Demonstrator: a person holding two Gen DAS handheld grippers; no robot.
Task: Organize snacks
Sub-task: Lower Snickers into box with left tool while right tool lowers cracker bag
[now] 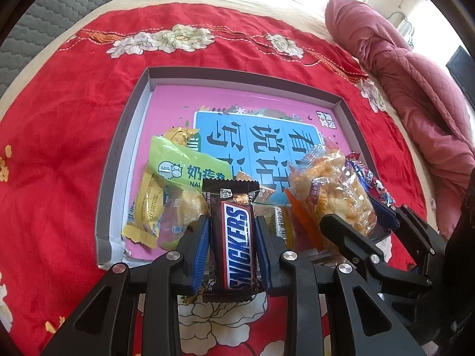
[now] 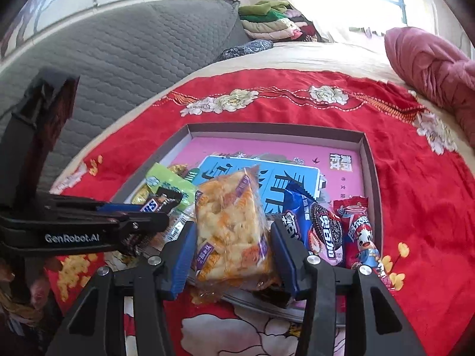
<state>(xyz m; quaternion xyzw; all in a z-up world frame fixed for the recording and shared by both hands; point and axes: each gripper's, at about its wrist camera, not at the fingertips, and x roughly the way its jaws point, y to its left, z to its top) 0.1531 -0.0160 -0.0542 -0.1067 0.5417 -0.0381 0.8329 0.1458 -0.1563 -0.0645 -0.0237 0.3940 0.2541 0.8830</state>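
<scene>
My left gripper (image 1: 231, 225) is shut on a Snickers bar (image 1: 236, 237) and holds it over the near edge of the shallow grey box (image 1: 118, 148) with a pink book as its floor. My right gripper (image 2: 231, 231) is shut on a clear bag of orange crackers (image 2: 228, 225), also at the box's near edge; it shows in the left wrist view (image 1: 335, 195) too. A green milk-candy bag (image 1: 184, 166) and yellow wrappers (image 1: 145, 210) lie in the box's near left. A blue Oreo pack (image 2: 317, 225) and a red snack pack (image 2: 359, 234) lie near right.
The box sits on a red floral blanket (image 1: 74, 118) on a bed. A pink quilt (image 1: 415, 89) is bunched at the right. A grey padded mat (image 2: 118, 59) and folded clothes (image 2: 273, 20) lie beyond. The left gripper shows at the left of the right wrist view (image 2: 142, 216).
</scene>
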